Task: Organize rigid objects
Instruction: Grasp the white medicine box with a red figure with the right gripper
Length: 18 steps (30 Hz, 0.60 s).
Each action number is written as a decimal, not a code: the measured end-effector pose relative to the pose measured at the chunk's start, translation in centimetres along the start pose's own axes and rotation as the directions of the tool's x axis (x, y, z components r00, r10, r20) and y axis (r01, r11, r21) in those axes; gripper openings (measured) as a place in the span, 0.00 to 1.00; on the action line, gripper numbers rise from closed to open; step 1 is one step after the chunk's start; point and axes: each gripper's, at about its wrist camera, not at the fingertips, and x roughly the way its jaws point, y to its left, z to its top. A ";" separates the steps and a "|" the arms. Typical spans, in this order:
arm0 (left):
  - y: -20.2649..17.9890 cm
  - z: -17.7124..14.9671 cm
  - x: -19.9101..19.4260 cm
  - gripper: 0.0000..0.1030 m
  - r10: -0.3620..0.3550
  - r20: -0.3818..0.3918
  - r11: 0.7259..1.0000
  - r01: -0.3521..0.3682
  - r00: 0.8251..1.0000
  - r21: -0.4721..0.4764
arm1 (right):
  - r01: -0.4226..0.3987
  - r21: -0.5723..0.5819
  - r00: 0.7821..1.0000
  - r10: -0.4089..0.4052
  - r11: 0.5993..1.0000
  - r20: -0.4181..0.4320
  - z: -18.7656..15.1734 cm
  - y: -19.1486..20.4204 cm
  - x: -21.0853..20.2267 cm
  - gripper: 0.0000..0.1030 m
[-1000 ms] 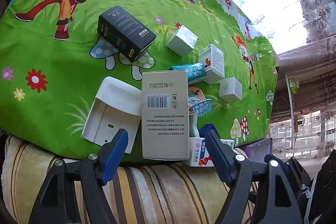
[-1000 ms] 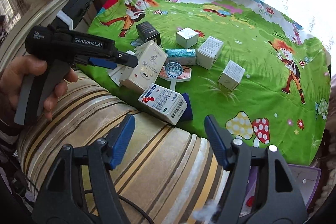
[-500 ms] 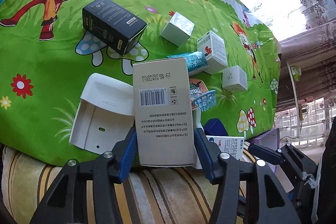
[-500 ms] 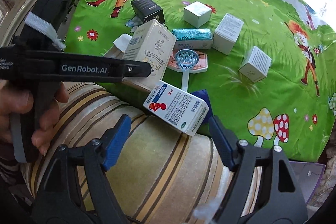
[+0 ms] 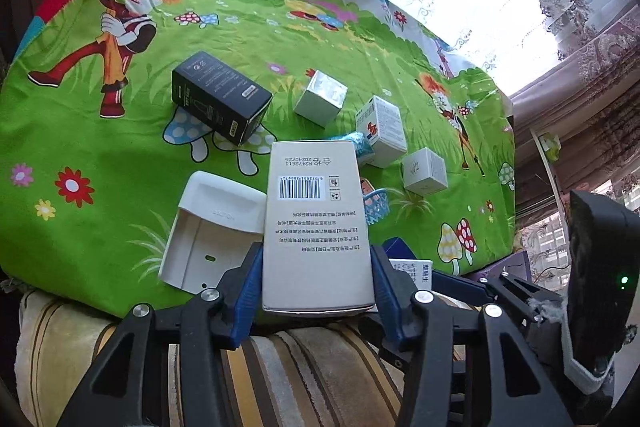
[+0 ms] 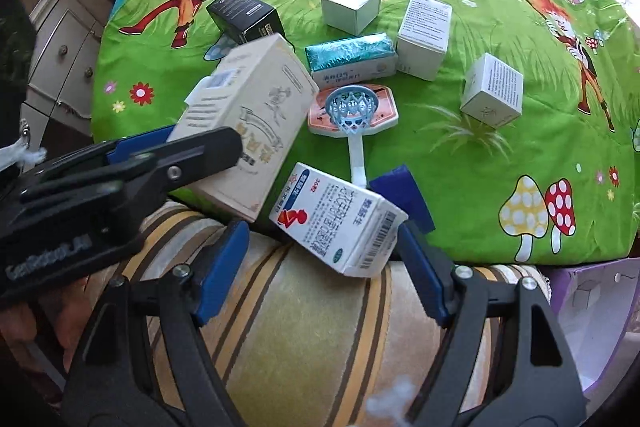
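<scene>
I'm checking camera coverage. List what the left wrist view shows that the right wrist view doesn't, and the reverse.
Left wrist only: the white plastic holder beside the beige box, and that box's barcode face, pressed between the left gripper's fingers.

Right wrist only: the whole red-and-blue medicine box between the open right gripper's fingers, and the pink backboard.

Both: the black box, white cubes and green cloth.

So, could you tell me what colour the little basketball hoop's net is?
Light blue; the hoop net shows best in the right wrist view.
</scene>
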 end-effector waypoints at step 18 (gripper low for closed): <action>1.1 -0.4 -1.7 0.50 -0.036 0.073 0.998 0.039 0.997 -0.040 | -0.193 0.214 0.981 0.193 0.958 0.019 0.7 -4.1 1.1 0.77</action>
